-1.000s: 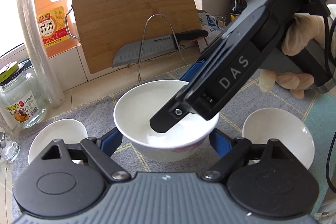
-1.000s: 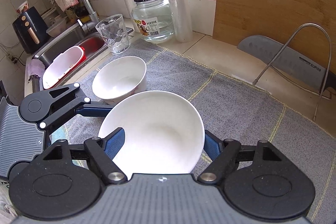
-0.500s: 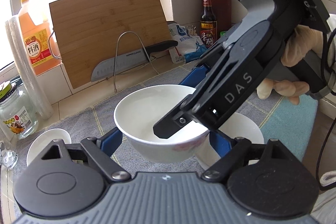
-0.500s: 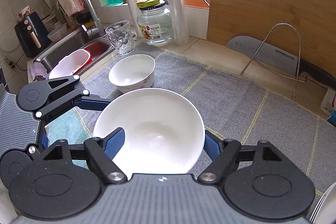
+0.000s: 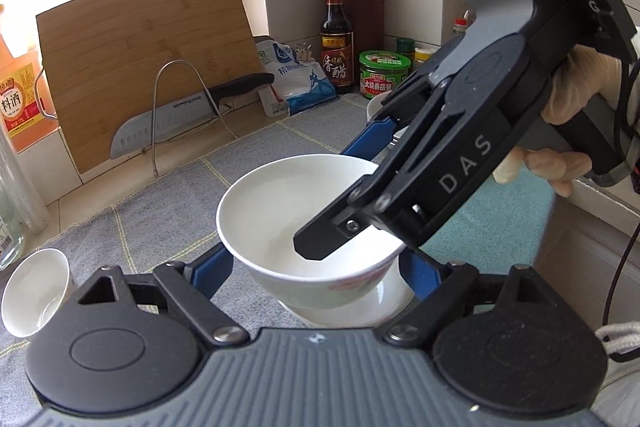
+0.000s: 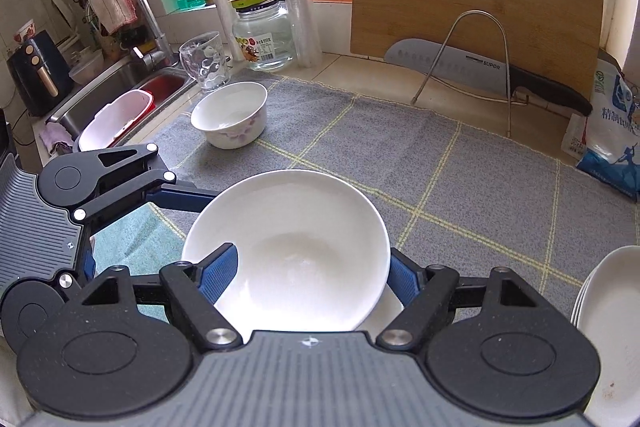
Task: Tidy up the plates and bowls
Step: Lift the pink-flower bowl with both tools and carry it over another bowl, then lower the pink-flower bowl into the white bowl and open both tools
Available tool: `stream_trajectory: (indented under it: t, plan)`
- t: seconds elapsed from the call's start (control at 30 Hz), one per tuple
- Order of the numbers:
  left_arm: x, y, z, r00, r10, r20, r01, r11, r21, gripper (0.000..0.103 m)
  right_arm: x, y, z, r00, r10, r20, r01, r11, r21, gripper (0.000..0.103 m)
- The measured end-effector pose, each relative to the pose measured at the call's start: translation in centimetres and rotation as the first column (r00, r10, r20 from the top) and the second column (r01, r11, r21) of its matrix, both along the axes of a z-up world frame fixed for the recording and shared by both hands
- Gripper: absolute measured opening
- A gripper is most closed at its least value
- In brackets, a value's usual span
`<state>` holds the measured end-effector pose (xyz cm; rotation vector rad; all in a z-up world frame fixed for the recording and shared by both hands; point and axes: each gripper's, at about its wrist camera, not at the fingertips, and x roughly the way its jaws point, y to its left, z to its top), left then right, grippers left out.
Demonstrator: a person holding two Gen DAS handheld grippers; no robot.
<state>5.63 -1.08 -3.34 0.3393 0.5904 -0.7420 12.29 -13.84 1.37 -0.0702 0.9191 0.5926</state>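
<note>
Now both tools, each clamped on a white bowl [image 5: 288, 211], have carried them rightward over the grey mat [image 6: 360, 147].

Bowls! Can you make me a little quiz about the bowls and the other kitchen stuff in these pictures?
1. True or false: the knife lies flat on the grey mat.
2. What are the left tongs clamped on? A: a glass. B: a white bowl. C: a jar.
3. Fill in: the small bowl near the sink stands on the grey ___.

Key: 1 false, it leans against the board behind a wire stand. 2 B. 3 mat.
</note>
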Motion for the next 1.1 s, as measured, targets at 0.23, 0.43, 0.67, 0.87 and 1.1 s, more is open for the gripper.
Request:
stream_trajectory:
  t: [0.23,0.43,0.67,0.87,1.1]
  plan:
    - [0.3,-0.9,-1.1,0.999,-0.018,-0.043,0.019,1.000,0.014,0.089,-0.4,-0.7,-1.0,1.000,-0.021,-0.022,0.021,1.000,-0.012,0.084]
    - [0.6,-1.2,-1.7,0.998,-0.016,-0.068,0.018,0.999,0.026,0.089,-0.2,-0.8,-1.8,0.999,-0.023,-0.041,0.023,1.000,-0.014,0.084]
    - [0.9,-1.2,-2.1,0.996,-0.016,-0.086,0.018,0.999,0.029,0.089,-0.2,-0.9,-2.1,0.999,-0.022,-0.043,0.021,1.000,-0.019,0.084]
    - [1.1,-1.2,-2.3,0.995,-0.017,-0.101,0.020,0.999,0.029,0.090,-0.1,-0.8,-2.3,0.999,-0.026,-0.047,0.025,0.999,-0.022,0.084]
    - [1.5,-1.2,-2.4,0.993,-0.027,-0.113,0.030,0.999,0.019,0.091,0.0,-0.9,-2.6,0.998,-0.037,-0.043,0.036,0.999,-0.029,0.086]
